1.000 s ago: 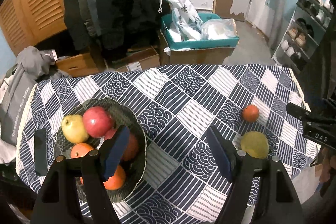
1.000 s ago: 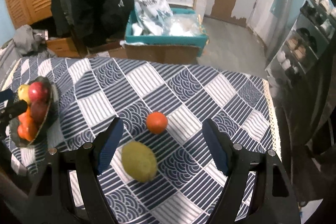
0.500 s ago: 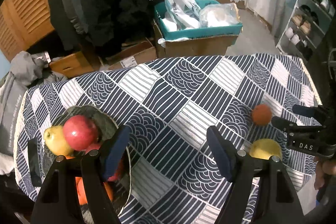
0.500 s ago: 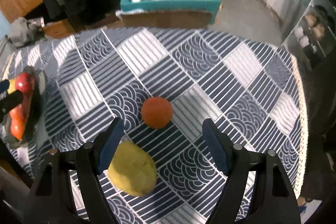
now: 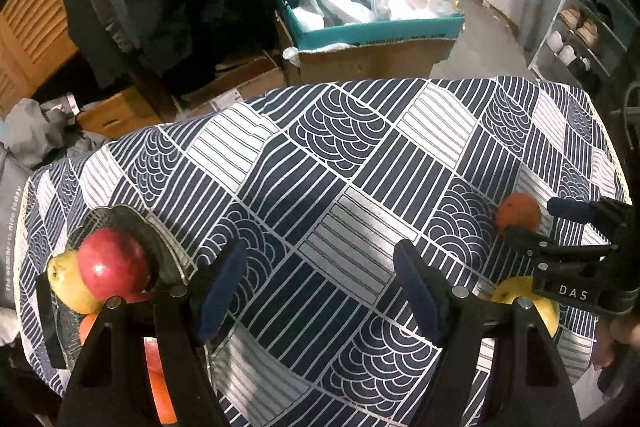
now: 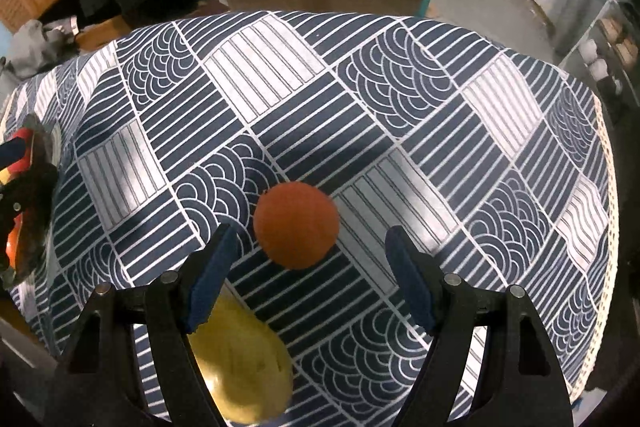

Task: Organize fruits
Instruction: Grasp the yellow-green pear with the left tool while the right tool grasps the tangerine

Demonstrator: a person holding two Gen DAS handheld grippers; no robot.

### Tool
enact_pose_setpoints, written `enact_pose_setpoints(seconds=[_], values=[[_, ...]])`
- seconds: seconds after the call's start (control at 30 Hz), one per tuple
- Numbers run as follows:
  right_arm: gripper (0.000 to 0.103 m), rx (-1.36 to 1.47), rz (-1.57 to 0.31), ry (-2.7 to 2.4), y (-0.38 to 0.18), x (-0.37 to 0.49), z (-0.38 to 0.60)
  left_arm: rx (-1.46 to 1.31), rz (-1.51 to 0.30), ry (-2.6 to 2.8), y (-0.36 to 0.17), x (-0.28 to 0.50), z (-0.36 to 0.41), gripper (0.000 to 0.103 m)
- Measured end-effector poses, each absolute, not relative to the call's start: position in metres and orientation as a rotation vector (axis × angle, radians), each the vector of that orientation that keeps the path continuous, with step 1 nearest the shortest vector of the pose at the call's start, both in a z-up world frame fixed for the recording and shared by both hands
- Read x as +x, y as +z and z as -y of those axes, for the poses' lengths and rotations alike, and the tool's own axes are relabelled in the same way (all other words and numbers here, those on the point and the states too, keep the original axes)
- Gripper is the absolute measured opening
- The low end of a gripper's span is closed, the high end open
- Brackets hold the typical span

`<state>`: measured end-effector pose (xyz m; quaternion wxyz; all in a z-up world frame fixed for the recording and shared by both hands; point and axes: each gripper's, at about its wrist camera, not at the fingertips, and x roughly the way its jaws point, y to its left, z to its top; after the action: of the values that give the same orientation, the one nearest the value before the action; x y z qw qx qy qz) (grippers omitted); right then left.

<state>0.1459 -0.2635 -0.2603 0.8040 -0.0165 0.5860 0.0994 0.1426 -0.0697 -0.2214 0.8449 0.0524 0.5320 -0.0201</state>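
Status: task partly done. Two fruits are loose on the patterned tablecloth [image 6: 360,75]; the rest sit in the bowl.

Loose fruit, right wrist view: an orange [image 6: 296,225] lies at centre frame, just beyond the fingertips and between their lines. A yellow fruit [image 6: 244,363], lemon or pear, I cannot tell which, lies at lower left, partly behind the left finger. The two are near each other, apparently not touching. In the left wrist view both appear at the right edge: the orange [image 5: 517,215] above, the yellow fruit [image 5: 520,293] below, partly hidden by the other tool.

Container: a dark, wavy-rimmed bowl [image 5: 120,217] at lower left of the left wrist view. Contents visible: a red apple [image 5: 113,265] on top, a yellow pear [image 5: 68,281] touching it on its left, and orange fruits [image 5: 160,387] below, mostly hidden by the tool; count uncertain.

Tools: right gripper [image 6: 306,279] spread, nothing between the pads, poised over the orange. Left gripper [image 5: 320,291] spread, empty, over bare cloth just right of the bowl.

Judgement: remaining work is to lift both loose fruits into the bowl; the orange looks the likelier first pick.
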Motion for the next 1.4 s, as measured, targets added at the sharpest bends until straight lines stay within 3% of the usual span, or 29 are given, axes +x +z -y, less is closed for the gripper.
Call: enact_pose_setpoints(seconds=[0.13, 0.33, 0.73, 0.87, 1.03, 1.4], values=[[0.075, -0.034, -1.268, 0.221, -0.268, 0.150, 0.263, 0.103, -1.140, -0.049, -0.227, 0.146, 0.071, 0.077], [0.047, -0.029, -1.284, 0.245, -0.274, 0.150, 0.261, 0.095, -1.156, -0.067, -0.230, 0.147, 0.077, 0.077], [0.045, -0.045, -1.201, 0.188, -0.241, 0.131, 0.278, 0.077, -1.145, -0.133, -0.214, 0.130, 0.098, 0.078], [0.045, -0.033, -1.181, 0.163, -0.228, 0.120, 0.286, 0.081, -1.133, -0.164, -0.207, 0.121, 0.112, 0.085], [0.045, -0.025, -1.163, 0.135, -0.216, 0.106, 0.300, 0.092, -1.131, -0.225, -0.202, 0.106, 0.137, 0.085], [0.045, 0.027, -1.152, 0.068, -0.211, 0.066, 0.337, 0.105, -1.201, -0.314, -0.219, 0.083, 0.186, 0.088]])
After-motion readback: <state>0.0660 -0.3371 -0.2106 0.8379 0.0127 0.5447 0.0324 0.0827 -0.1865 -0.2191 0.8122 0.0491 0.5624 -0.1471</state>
